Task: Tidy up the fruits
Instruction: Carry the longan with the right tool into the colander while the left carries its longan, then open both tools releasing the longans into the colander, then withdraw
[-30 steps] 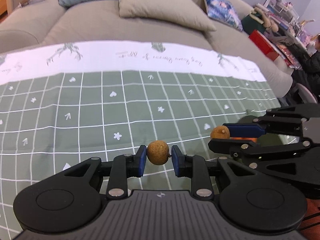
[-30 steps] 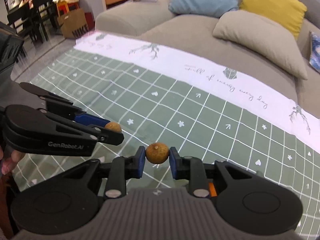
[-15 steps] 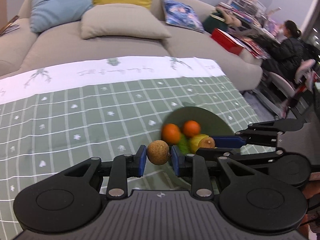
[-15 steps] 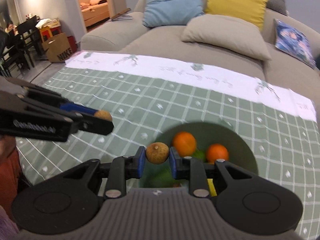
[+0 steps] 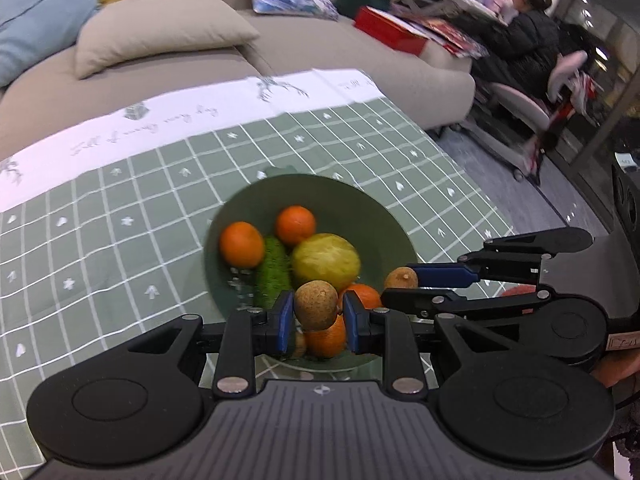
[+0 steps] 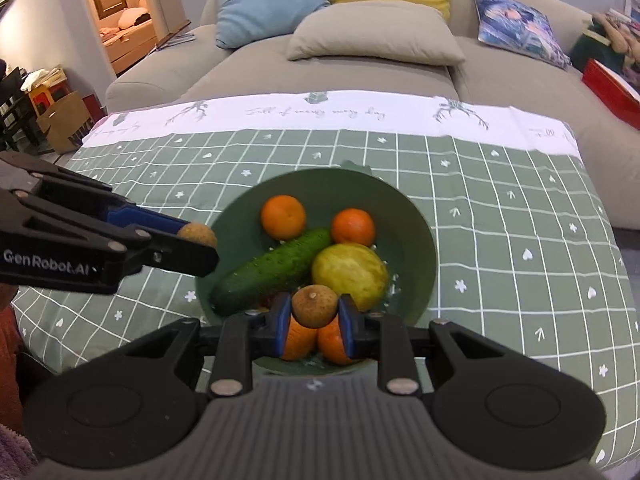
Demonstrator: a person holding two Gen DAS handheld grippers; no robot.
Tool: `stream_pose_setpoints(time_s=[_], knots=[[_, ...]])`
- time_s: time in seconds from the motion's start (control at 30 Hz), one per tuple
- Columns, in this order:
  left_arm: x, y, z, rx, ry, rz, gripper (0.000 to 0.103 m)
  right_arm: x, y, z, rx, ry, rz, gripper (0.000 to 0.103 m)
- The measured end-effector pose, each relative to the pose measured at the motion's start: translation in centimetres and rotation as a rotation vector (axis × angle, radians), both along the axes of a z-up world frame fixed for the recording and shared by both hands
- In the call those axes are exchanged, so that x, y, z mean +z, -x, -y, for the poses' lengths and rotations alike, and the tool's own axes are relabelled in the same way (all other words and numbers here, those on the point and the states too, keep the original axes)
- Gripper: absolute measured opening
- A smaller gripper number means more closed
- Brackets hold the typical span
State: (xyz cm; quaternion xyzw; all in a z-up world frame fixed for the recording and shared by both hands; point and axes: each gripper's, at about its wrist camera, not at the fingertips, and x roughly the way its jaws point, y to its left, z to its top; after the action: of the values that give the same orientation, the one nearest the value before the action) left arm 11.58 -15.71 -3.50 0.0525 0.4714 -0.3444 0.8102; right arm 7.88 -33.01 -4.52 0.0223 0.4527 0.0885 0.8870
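A dark green bowl (image 6: pixel 416 236) on the checked tablecloth holds several oranges (image 6: pixel 283 217), a cucumber (image 6: pixel 272 270) and a yellow-green round fruit (image 6: pixel 350 270). My left gripper (image 5: pixel 316 312) is shut on a small brown longan (image 5: pixel 316 305), held over the bowl's (image 5: pixel 372 216) near left rim. My right gripper (image 6: pixel 314 312) is shut on a second brown longan (image 6: pixel 314 306), held above the bowl's near side. Each gripper also shows in the other's view, the left (image 6: pixel 198 240) and the right (image 5: pixel 402 280), each with its longan.
The green checked tablecloth (image 6: pixel 500 220) with a white band covers the table. A grey sofa (image 6: pixel 360 60) with cushions stands behind it. A person (image 5: pixel 528 28) sits at a cluttered desk to the far right.
Both grippers have swung right and forward with their longans, from over bare cloth to above the fruit bowl, which now fills the middle of both views.
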Motion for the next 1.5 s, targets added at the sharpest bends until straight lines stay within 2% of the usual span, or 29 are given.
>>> stream_pose_setpoints(time_s=[0.17, 0.53, 0.8, 1.07, 1.17, 1.37, 1.5], knots=[[-1.5, -1.1, 1.5, -0.015, -0.033, -0.064, 0.029, -1.0, -0.6, 0.5, 0.011, 0.003, -0.023, 0.021], [-4.2, -3.2, 5.0, -0.078, -0.146, -0.116, 0.029, -3.1, -2.1, 1.5, 0.016, -0.006, -0.054, 0.021], [-5.9, -4.6, 6.1, -0.083, -0.182, -0.161, 0.029, -4.2, -2.8, 2.0, 0.004, -0.029, -0.075, 0.021], [-6.6, -5.1, 5.9, -0.075, -0.168, -0.193, 0.03, -4.9, -3.2, 2.0, 0.003, -0.041, -0.093, 0.021], [-6.4, -5.4, 5.5, -0.064, -0.15, -0.198, 0.037, -4.9, -3.2, 2.0, 0.005, -0.045, -0.096, 0.021], [-3.8, -5.5, 3.4, -0.016, -0.067, -0.123, 0.038, -4.9, -3.6, 1.4, 0.017, -0.056, -0.097, 0.021], [-2.0, -5.7, 1.2, 0.041, -0.038, -0.075, 0.038, -5.0, -4.0, 0.5, 0.034, -0.056, -0.101, 0.022]])
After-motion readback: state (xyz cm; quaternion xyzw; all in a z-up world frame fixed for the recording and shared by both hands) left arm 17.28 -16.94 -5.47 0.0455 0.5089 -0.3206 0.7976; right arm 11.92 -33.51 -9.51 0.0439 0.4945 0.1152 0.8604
